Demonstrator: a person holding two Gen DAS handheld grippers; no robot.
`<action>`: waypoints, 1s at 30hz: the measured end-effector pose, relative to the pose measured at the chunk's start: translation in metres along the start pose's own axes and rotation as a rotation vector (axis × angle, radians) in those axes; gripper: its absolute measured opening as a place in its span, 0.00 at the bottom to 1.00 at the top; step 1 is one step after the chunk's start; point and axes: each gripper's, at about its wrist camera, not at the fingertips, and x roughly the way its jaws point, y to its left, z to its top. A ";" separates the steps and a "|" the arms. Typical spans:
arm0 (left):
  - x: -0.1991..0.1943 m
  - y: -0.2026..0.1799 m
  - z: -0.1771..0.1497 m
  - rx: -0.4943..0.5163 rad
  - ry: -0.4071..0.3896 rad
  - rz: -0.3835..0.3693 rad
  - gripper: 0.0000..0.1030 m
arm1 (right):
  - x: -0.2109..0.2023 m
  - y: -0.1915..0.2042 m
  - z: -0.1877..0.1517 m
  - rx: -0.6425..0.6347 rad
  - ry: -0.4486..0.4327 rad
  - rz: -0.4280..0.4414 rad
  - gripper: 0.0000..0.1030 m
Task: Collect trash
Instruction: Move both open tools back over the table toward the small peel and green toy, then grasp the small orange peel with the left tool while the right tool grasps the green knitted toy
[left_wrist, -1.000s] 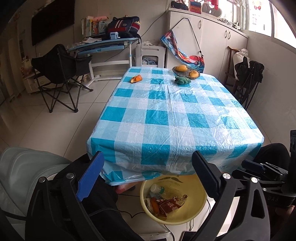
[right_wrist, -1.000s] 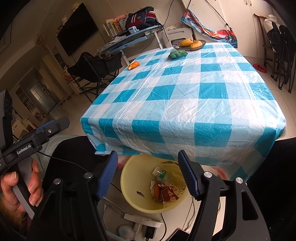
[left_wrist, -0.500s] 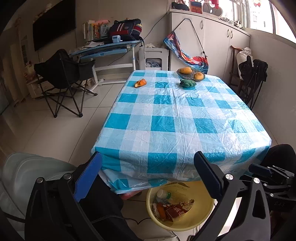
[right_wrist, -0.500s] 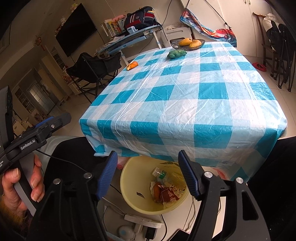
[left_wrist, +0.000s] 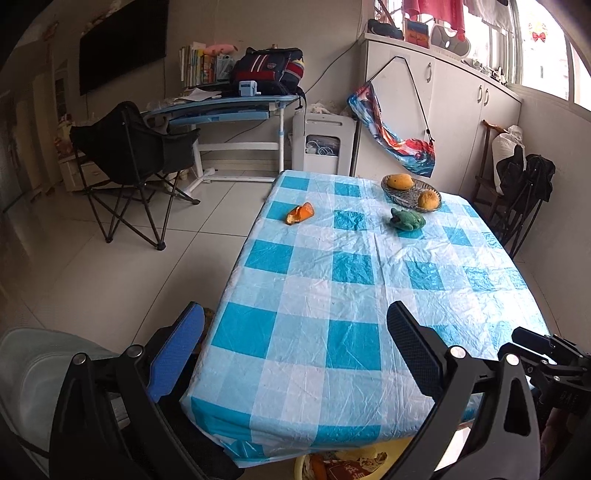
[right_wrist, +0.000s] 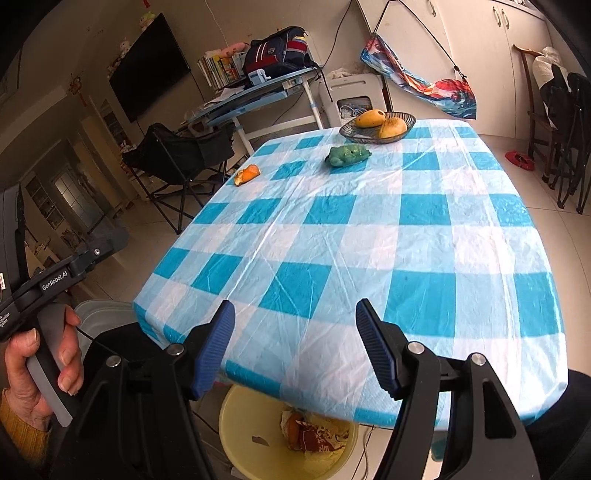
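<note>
An orange peel (left_wrist: 300, 213) (right_wrist: 247, 174) lies on the far left part of the blue-and-white checked tablecloth (left_wrist: 354, 280) (right_wrist: 369, 236). A yellow basin (right_wrist: 255, 439) (left_wrist: 301, 468) stands on the floor under the table's near edge, with wrappers and other trash (right_wrist: 314, 434) inside. My left gripper (left_wrist: 295, 338) is open and empty above the near left corner of the table. My right gripper (right_wrist: 295, 332) is open and empty over the near edge, above the basin. A hand (right_wrist: 33, 373) holds the left gripper's handle at the left of the right wrist view.
A green soft toy (left_wrist: 407, 219) (right_wrist: 349, 155) and a glass bowl of mangoes (left_wrist: 412, 190) (right_wrist: 378, 125) sit at the table's far end. A black folding chair (left_wrist: 129, 155) and a desk (left_wrist: 221, 107) stand to the left. Dark chairs (left_wrist: 524, 184) line the right wall.
Both grippers moved forward and slightly up over the table's near edge. The basin has slid mostly under the bottom of the left wrist view. Both pairs of jaws stayed open.
</note>
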 end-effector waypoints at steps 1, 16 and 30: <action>0.012 0.001 0.007 -0.005 0.005 -0.004 0.93 | 0.008 -0.003 0.011 0.002 -0.003 -0.004 0.64; 0.202 0.000 0.086 -0.021 0.104 -0.013 0.93 | 0.164 -0.060 0.140 0.177 0.037 -0.111 0.63; 0.282 -0.024 0.109 0.018 0.215 -0.038 0.51 | 0.170 -0.052 0.141 -0.005 0.053 -0.137 0.32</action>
